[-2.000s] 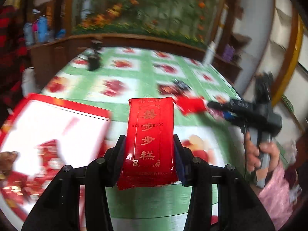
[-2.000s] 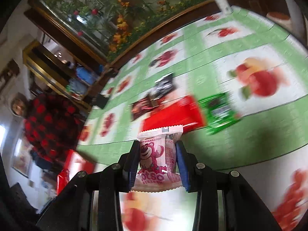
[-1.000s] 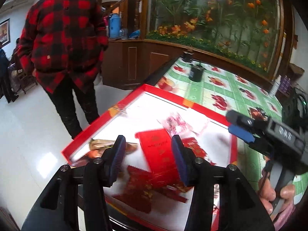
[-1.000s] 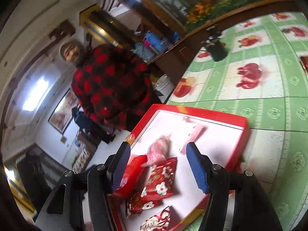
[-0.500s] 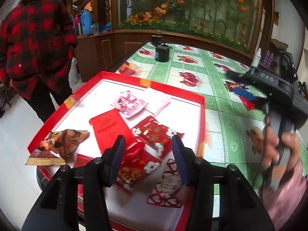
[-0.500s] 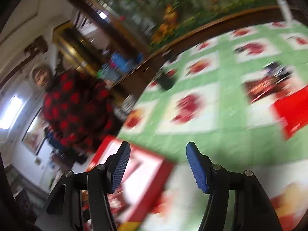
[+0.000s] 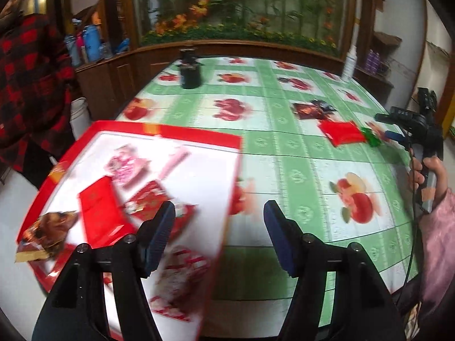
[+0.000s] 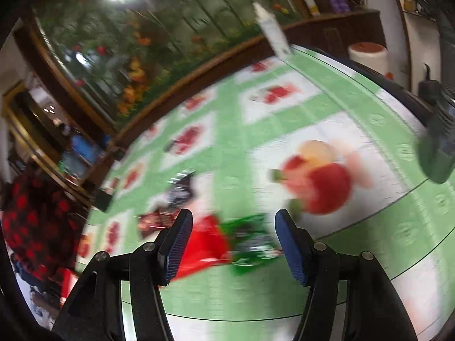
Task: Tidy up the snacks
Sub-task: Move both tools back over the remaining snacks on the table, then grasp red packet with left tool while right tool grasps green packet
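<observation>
My left gripper (image 7: 219,227) is open and empty, hovering over the right edge of the red-rimmed tray (image 7: 196,137). The tray holds several snack packets, among them a flat red packet (image 7: 98,209) and a pink packet (image 7: 125,166). My right gripper (image 8: 231,243) is open and empty, just above a red packet (image 8: 203,245) and a green packet (image 8: 248,243) on the green tablecloth. Both also show in the left wrist view, red (image 7: 342,132) and green (image 7: 372,139), with the right gripper (image 7: 409,118) beside them. Dark packets (image 7: 311,109) lie behind.
A black jar (image 7: 190,72) stands at the table's far side, and a white bottle (image 7: 349,62) at the far right edge. A person in a red plaid shirt (image 7: 28,85) stands left of the table. A wooden ledge with plants runs behind.
Both grippers let go of their packets into the tray, and they now lie there. The right gripper has swung back over the table to the red and green packets. The left gripper has turned right.
</observation>
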Motion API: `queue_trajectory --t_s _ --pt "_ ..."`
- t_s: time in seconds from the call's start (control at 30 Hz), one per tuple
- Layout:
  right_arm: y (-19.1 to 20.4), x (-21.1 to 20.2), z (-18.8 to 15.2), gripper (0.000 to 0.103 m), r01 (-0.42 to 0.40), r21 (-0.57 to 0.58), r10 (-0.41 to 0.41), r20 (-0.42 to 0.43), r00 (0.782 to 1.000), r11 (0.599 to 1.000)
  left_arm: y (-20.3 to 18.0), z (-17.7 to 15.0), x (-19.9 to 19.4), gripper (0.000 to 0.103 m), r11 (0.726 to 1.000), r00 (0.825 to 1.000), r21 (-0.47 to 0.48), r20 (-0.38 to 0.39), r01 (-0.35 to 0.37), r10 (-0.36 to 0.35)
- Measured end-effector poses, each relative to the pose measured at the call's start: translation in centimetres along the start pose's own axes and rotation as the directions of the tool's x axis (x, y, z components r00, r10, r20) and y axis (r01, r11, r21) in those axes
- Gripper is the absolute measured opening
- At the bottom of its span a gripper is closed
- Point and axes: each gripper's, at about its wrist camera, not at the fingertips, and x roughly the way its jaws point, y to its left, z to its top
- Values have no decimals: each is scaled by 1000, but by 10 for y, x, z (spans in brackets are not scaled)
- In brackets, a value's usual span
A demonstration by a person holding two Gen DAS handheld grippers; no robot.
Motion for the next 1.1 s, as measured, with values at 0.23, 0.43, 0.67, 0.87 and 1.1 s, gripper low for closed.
queue_trajectory --t_s 0.23,0.43,0.67,0.87,1.1 --pt "7 13 -9 61 59 -107 -71 -117 991 993 -54 32 22 64 991 998 118 14 63 -65" --pt "23 24 -20 54 178 -239 -206 -98 974 954 -105 67 58 64 965 993 241 31 106 -116" --pt "19 25 -17 31 278 -224 -298 -62 952 934 -157 96 97 64 925 989 356 0 137 -147" --pt "-22 13 0 26 141 59 -133 -113 985 988 -199 103 118 65 826 977 526 -49 202 -207" --pt "-29 13 3 25 127 119 -113 -118 986 985 -220 108 147 68 720 970 650 -134 242 -205"
